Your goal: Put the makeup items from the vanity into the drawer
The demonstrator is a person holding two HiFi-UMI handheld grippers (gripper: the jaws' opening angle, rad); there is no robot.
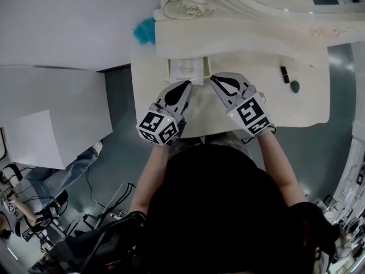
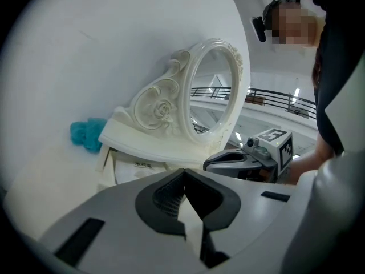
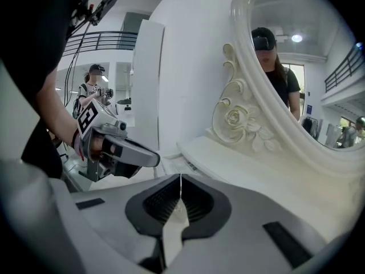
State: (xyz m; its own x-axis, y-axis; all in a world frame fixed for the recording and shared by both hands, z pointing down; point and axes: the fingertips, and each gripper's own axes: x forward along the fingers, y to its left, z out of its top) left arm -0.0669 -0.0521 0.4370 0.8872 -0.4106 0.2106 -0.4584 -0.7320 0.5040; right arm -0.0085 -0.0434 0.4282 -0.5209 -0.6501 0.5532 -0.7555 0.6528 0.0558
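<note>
Cream vanity top (image 1: 148, 96) against white wall, ornate carved mirror (image 1: 194, 4) at back. Far left, teal fluffy puff (image 1: 145, 31) at vanity's rear corner. Centre, small drawer (image 1: 185, 70) pulled out under mirror shelf, white paper inside. Left gripper (image 1: 183, 85) just in front of drawer, jaws closed, nothing between. Right gripper (image 1: 217, 80) close beside, jaws likewise pressed together, empty. Further right on tabletop, black tube (image 1: 284, 74) and dark green oval item (image 1: 295, 86), near each other, well apart from drawer and both grippers.
</note>
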